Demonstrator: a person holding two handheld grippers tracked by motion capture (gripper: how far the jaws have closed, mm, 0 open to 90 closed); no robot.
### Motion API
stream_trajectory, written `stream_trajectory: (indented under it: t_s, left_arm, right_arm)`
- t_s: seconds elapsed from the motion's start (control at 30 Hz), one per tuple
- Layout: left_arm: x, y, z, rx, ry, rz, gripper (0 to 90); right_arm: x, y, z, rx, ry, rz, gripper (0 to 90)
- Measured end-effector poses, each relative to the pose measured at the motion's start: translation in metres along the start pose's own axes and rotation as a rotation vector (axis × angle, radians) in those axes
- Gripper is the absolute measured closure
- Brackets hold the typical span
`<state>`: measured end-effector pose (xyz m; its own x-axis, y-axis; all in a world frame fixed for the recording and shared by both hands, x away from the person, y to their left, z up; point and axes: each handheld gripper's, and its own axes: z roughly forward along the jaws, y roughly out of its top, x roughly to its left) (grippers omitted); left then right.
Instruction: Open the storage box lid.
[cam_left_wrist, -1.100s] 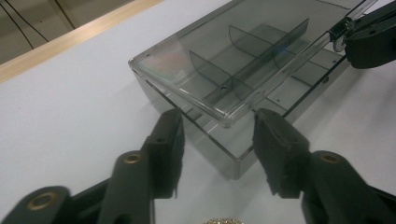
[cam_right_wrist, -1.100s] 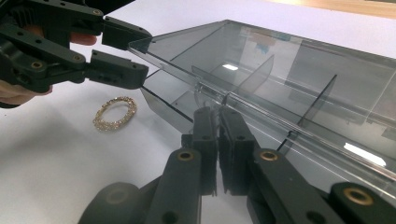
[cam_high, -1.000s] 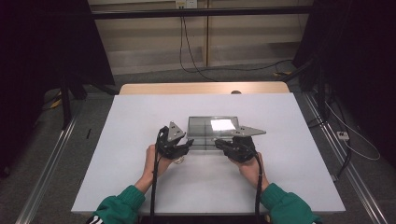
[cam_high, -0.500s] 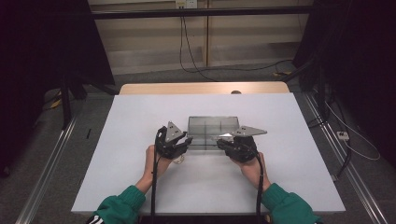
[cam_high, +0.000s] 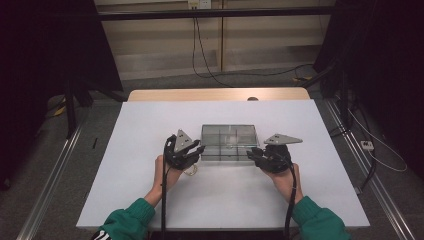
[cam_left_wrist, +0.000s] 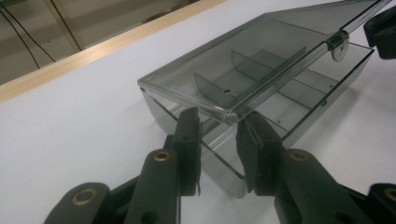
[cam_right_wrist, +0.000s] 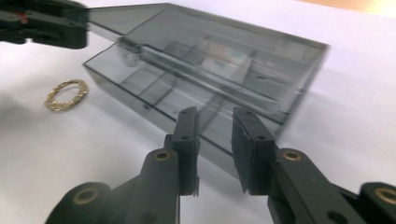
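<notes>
High view: a smoke-tinted compartment box (cam_high: 230, 142) sits at mid-table on the white table (cam_high: 150, 200), between the two hand-held tools.
Box lid (cam_left_wrist: 243, 60): raised part-way on its rear hinge, tilted, neither shut nor fully thrown back.
Compartments: dividers visible; every cell in sight appears empty.
Gold ring (cam_right_wrist: 66, 94): lies flat on the table just beside the box's near-left corner, apart from the box and clear of both tools.
Left gripper (cam_left_wrist: 219, 126): jaws have just been closing. The front corner of the lid and the box wall below it stand between the tips. Whether the pads press on the lid cannot be told; a slim gap seems to remain.
Right gripper (cam_right_wrist: 215, 121): jaws have just been opening and stand released, pointing at the near wall of the box. Nothing is pinched between them.
Hands: both rest low at the near edge of the box, one at each front corner.
Done so far (judgement): the latch is free and the lid is lifted off the base.
Left to do (judgement): swing the lid fully open or steady it. If loading is intended, pick up the ring and place it in a cell. The ring is untouched.
Progress estimate: early stage; opening is under way, nothing is loaded.
</notes>
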<state>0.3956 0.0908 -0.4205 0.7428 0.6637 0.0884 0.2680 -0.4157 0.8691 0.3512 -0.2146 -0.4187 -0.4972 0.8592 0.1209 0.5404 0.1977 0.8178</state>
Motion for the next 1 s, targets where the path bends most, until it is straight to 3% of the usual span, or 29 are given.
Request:
stream_trajectory:
  t_s: [0.17,0.4,0.57,1.0]
  left_arm:
    - [0.001,0.000,0.000,-0.009,-0.005,0.001,70.0]
    - [0.002,0.000,0.001,-0.022,-0.016,0.009,69.1]
    - [0.007,0.001,0.002,-0.038,-0.032,0.022,68.5]
    - [0.010,0.003,0.003,-0.054,-0.039,0.030,69.3]
  right_arm:
    - [-0.009,0.000,-0.004,0.009,-0.076,-0.023,70.8]
    - [-0.012,0.007,0.000,-0.015,-0.117,-0.070,69.3]
    - [-0.011,0.012,0.002,-0.017,-0.130,-0.113,68.5]
    - [-0.014,0.015,0.003,-0.035,-0.129,-0.109,68.7]
